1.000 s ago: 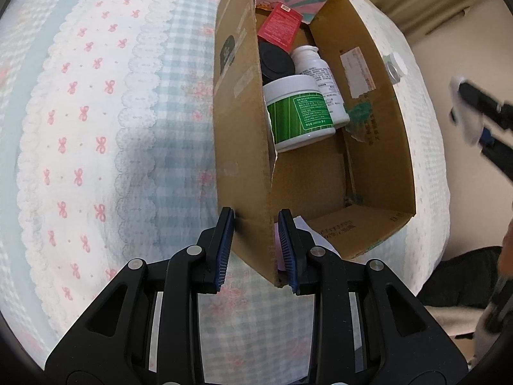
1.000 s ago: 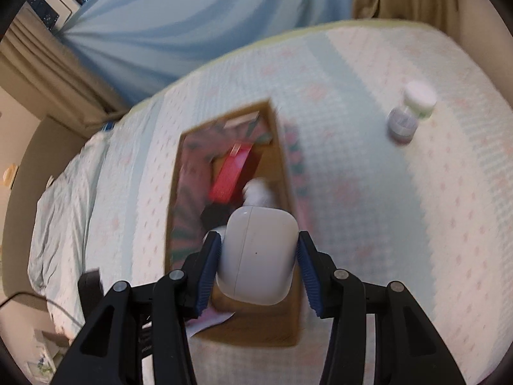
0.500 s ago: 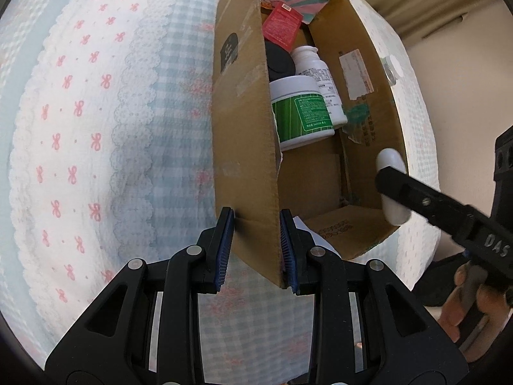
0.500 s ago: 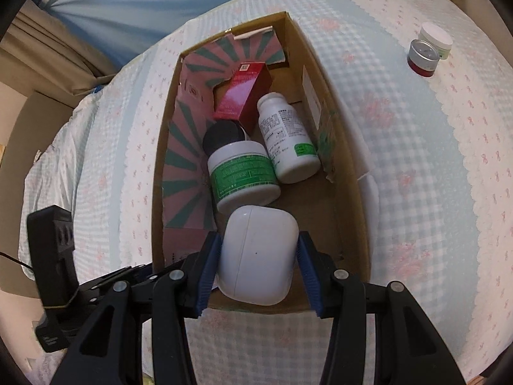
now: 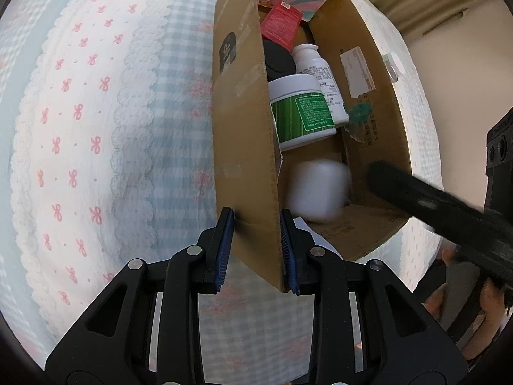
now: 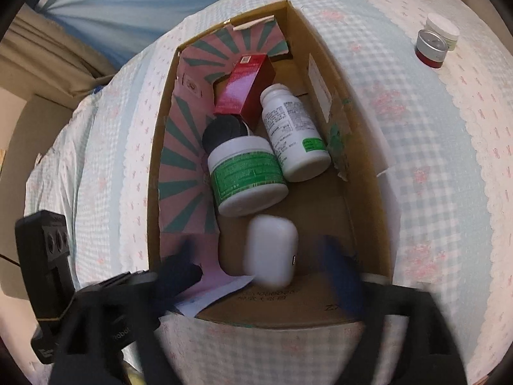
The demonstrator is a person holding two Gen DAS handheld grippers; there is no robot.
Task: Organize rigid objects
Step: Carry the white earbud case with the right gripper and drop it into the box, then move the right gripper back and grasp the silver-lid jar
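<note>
Your left gripper (image 5: 256, 250) is clamped on the near corner of the cardboard box (image 5: 243, 147), its blue pads pressed against either face of the side wall. Your right gripper (image 6: 266, 266) has just been opening: its jaws now stand wide and blurred, with the white case (image 6: 271, 252) lying loose between them on the box floor, touched by neither pad as far as the blur allows. From the left wrist that case (image 5: 315, 191) is only a smeared white patch just below the green-labelled jar (image 5: 301, 112). The jar lies on its side beside the white bottle (image 6: 293, 134), with a black lid (image 6: 224, 133) half hidden behind it and a red carton (image 6: 245, 85) resting above. Out on the bedspread (image 6: 433, 160), two small jars (image 6: 436, 41) stand well apart from the box; the white one is partly covered by the red one.
</note>
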